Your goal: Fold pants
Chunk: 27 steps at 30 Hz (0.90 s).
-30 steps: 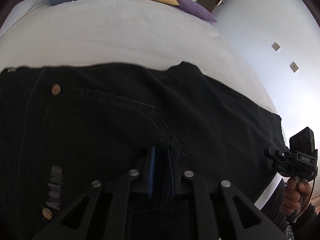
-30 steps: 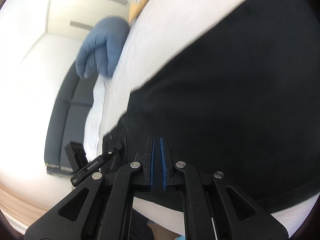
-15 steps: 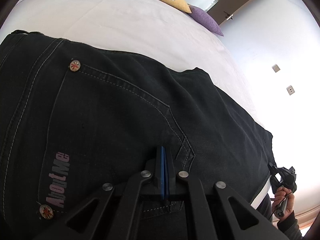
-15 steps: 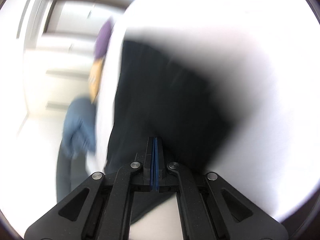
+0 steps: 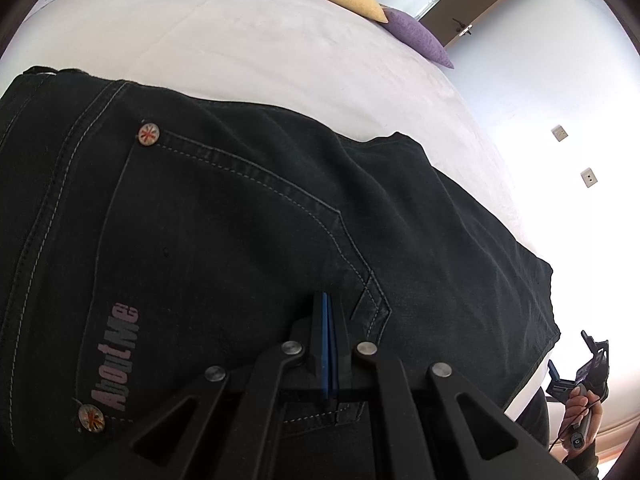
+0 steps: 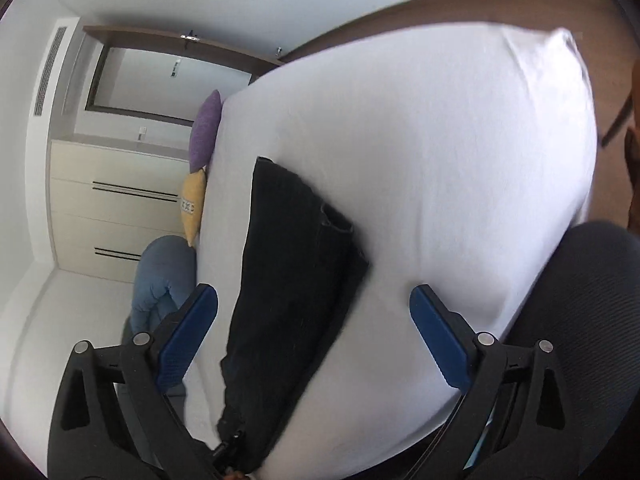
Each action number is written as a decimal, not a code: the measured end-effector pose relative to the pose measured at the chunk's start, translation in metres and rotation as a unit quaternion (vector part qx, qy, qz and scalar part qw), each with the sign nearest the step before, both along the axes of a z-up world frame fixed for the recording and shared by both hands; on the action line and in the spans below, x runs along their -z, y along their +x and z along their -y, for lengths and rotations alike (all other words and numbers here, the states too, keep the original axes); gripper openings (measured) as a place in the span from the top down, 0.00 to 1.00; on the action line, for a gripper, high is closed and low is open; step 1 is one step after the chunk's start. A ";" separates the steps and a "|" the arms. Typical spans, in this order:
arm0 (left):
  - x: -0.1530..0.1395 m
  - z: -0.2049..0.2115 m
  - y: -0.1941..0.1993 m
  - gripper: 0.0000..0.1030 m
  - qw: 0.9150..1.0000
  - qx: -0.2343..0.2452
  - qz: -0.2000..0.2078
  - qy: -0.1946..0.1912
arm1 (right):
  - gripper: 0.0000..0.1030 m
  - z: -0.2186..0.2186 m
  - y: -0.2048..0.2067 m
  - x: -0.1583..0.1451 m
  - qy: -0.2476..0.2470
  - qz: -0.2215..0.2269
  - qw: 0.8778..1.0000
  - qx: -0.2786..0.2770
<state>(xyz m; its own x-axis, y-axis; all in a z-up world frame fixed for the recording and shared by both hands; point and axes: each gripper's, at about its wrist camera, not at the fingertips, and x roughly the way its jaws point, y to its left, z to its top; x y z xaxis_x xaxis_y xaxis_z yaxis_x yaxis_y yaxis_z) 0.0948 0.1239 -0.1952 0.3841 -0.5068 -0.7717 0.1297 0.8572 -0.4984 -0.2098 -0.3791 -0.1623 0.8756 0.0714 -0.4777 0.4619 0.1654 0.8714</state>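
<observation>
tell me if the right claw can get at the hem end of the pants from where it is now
Probably yes. The right claw is open, holds nothing, and points along the black pants lying folded on the white bed. Nothing sits between its fingers and the hem end; the pillows lie off to the side.

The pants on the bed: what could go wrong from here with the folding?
The left gripper is shut over the back pocket, and whether it pinches cloth is unclear; a pull could crease the pants. The right gripper is open and off the cloth, so that end is free to shift. The hem lies loose and may fold unevenly.
</observation>
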 end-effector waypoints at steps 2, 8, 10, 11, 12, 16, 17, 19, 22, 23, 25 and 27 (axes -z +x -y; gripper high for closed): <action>0.000 0.002 -0.001 0.95 1.000 -0.002 0.000 0.001 | 0.12 0.000 0.001 0.004 0.009 0.008 1.000 0.007; 0.001 0.003 -0.001 0.95 1.000 -0.004 0.001 -0.003 | 0.34 0.000 0.008 0.018 0.049 0.029 0.998 0.009; 0.002 0.003 -0.001 0.95 1.000 -0.004 0.000 -0.003 | 0.37 0.004 0.015 0.026 0.068 0.041 0.997 0.020; 0.002 0.003 -0.001 0.95 1.000 -0.004 0.001 -0.003 | 0.39 0.003 0.013 0.028 0.074 0.045 0.996 0.028; 0.002 0.003 -0.001 0.95 1.000 -0.005 0.000 -0.003 | 0.39 0.004 0.017 0.031 0.079 0.049 0.995 0.037; 0.002 0.004 -0.002 0.95 1.000 -0.005 0.001 -0.003 | 0.58 0.005 0.029 0.034 0.086 0.057 0.993 0.049; 0.002 0.004 -0.001 0.95 1.000 -0.005 0.001 -0.004 | 0.71 0.005 0.033 0.036 0.091 0.057 0.993 0.047; 0.003 0.004 -0.001 0.95 1.000 -0.006 0.001 -0.005 | 0.81 0.006 0.037 0.040 0.091 0.050 0.993 0.049; 0.002 0.003 -0.001 0.95 1.000 -0.007 0.001 -0.005 | 0.89 0.003 0.043 0.038 0.078 0.040 0.995 0.054; 0.002 0.003 -0.002 0.95 1.000 -0.007 0.001 -0.005 | 0.90 0.002 0.045 0.036 0.068 0.033 0.996 0.054; 0.003 0.002 -0.002 0.95 1.000 -0.006 0.001 -0.007 | 0.91 0.001 0.053 0.030 0.043 0.017 0.998 0.051; 0.003 0.001 -0.002 0.95 1.000 -0.007 0.002 -0.010 | 0.92 -0.002 0.059 0.020 0.010 -0.001 0.999 0.042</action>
